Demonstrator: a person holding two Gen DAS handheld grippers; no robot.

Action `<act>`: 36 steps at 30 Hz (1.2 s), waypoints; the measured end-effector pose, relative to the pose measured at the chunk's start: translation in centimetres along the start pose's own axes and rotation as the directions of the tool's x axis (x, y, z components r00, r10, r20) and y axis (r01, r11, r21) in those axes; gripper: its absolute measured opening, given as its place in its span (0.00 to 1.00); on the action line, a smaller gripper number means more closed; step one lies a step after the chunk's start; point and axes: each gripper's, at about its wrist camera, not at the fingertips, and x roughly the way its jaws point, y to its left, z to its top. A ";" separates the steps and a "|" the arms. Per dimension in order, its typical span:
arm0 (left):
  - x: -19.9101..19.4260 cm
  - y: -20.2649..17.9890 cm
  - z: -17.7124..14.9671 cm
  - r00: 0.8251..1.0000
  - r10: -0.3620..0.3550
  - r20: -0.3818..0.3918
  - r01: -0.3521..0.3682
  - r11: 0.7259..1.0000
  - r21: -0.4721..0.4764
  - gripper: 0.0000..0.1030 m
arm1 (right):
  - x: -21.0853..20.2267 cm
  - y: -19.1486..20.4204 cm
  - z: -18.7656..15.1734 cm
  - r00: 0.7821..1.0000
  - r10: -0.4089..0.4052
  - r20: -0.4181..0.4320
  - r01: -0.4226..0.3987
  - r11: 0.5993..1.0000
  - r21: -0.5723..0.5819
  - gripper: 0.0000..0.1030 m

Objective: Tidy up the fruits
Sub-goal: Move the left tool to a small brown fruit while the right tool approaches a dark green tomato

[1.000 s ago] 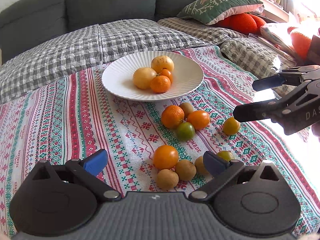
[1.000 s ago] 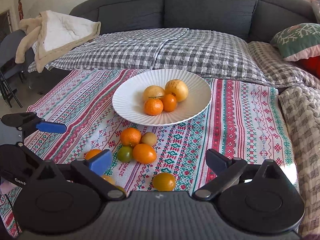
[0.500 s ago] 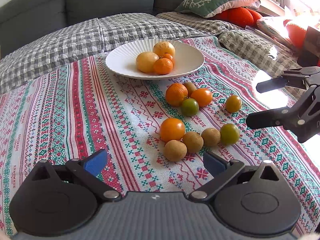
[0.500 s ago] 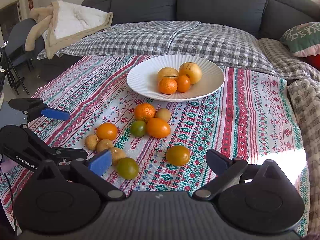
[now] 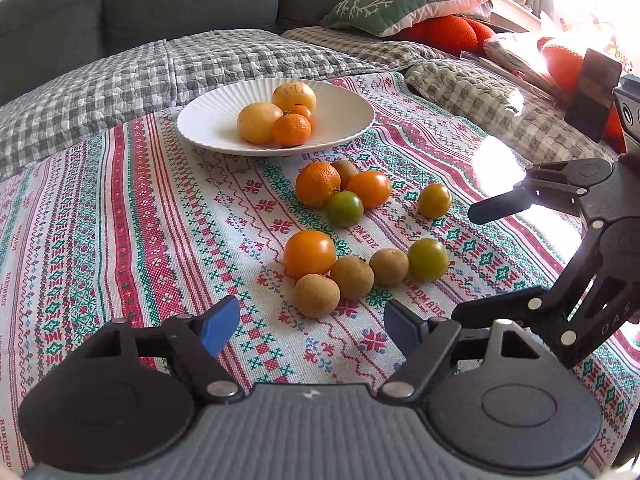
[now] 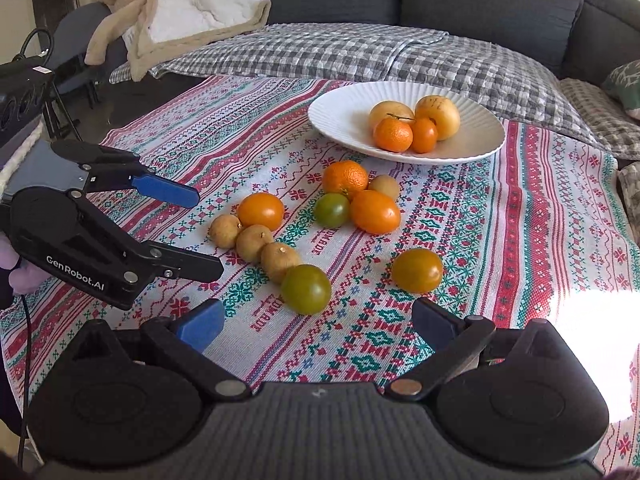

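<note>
Through the left wrist camera we see the left claw [image 5: 311,326] hanging over the red, green and white embroidered tablecloth [image 5: 132,216]; its blue-padded jaws have just been closing, yet stand apart with only cloth between them. Just beyond it lies a cluster of three small tan round fruits [image 5: 351,276], a smooth orange tomato [image 5: 309,253] and a green tomato [image 5: 427,259]. Further off a dimpled orange mandarin [image 5: 318,184] touches a second green tomato [image 5: 345,208], and behind them the white ribbed plate [image 5: 208,120] holds two pale yellow round fruits and two small orange ones. The right claw [image 5: 476,264] enters from the right, jaws apart, empty. Through the right wrist camera we find the right claw [image 6: 318,322] spread wide above the cloth, the nearest green tomato [image 6: 305,289] just ahead of it and a yellow-orange tomato [image 6: 417,270] apart to its right. The left claw [image 6: 208,234] reaches in from the left beside the tan fruits [image 6: 280,261], gripping nothing. The plate [image 6: 340,114] sits behind.
</note>
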 end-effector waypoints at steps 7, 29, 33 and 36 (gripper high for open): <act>0.6 0.0 0.1 1.000 0.011 -0.016 -0.011 1.000 0.001 0.53 | 0.4 0.1 -0.2 1.000 0.008 -0.023 -0.009 1.000 -0.007 0.95; 0.7 0.0 0.5 1.000 0.010 -0.004 -0.010 1.000 0.020 0.18 | 0.7 0.2 0.2 0.999 0.030 -0.027 -0.030 0.999 -0.033 0.58; 0.8 0.0 0.6 1.000 0.010 -0.003 -0.009 1.000 0.020 0.14 | 0.8 0.3 0.4 0.999 0.034 -0.024 -0.035 0.999 -0.028 0.51; 0.8 -0.1 0.6 1.000 0.010 -0.004 -0.010 1.000 0.020 0.11 | 0.8 0.4 0.5 0.999 0.042 -0.020 -0.042 0.999 -0.033 0.47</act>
